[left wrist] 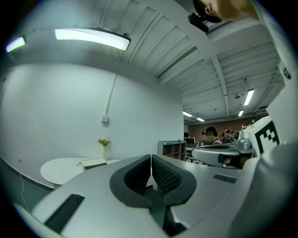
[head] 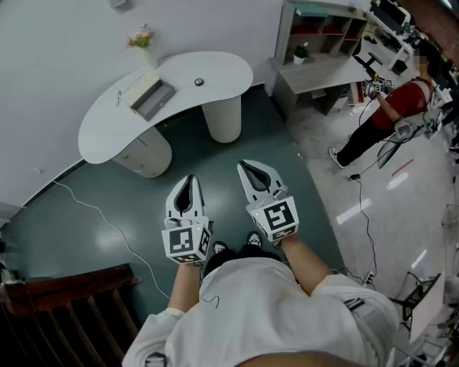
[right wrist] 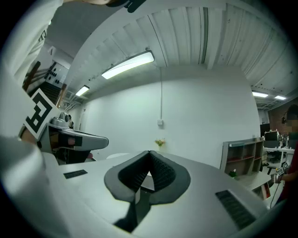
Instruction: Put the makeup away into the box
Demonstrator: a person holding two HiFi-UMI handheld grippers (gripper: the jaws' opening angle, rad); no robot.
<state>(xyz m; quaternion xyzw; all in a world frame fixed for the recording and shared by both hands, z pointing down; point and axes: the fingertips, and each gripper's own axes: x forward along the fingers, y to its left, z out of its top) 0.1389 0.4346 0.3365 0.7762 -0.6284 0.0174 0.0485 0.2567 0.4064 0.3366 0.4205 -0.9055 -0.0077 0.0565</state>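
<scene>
Left gripper and right gripper: jaws pressed together on both, nothing between them, held level side by side. The box lies on the white surface, well ahead of them. Makeup is too small to pick out. Judgement: the person should walk up to the box first and open the jaws only once items are distinguishable.

Open-plan office-lab space — curved white desk, cubby shelf, monitor benches behind, cables trailing over polished floor, strip light on bare ceiling.
</scene>
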